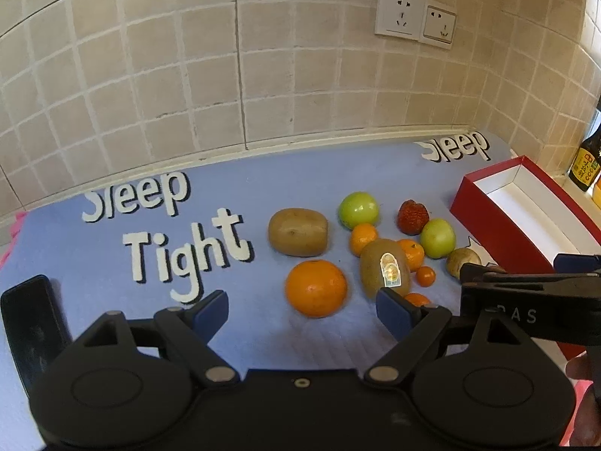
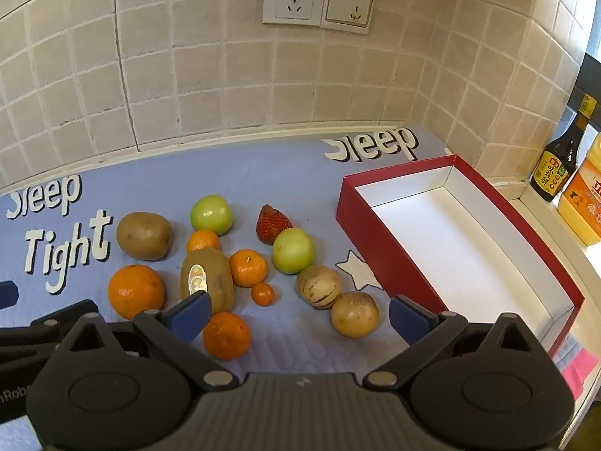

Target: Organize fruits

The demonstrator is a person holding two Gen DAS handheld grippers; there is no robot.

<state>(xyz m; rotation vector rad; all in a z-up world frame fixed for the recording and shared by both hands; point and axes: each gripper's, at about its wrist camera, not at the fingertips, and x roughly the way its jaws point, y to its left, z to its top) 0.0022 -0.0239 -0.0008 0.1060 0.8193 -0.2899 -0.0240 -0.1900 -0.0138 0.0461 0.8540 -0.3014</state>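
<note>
A: Left gripper (image 1: 302, 310) & right gripper (image 2: 296, 314) are being held wide open, nothing gripped. Fruits?

B: Being left loose on blue mat (image 2: 263, 173): big round orange (image 2: 136, 291), brown fuzzy kiwi (image 2: 212, 274), green apple (image 2: 293, 250). Empty red cardboard box (image 2: 375, 248) is sitting far right; nearest fruit should be straddled squarely.

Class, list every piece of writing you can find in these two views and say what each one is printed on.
"Sleep Tight": white letters on the blue mat, left side.
"Sleep": again on the mat, near the wall by the red box.
"DAS": partly hidden, on the right gripper body.
"Rob": cut off, on the left gripper body.
Sticker on the kiwi: unreadable.
Labels on the dark bottle and orange bottle: too small.
</note>
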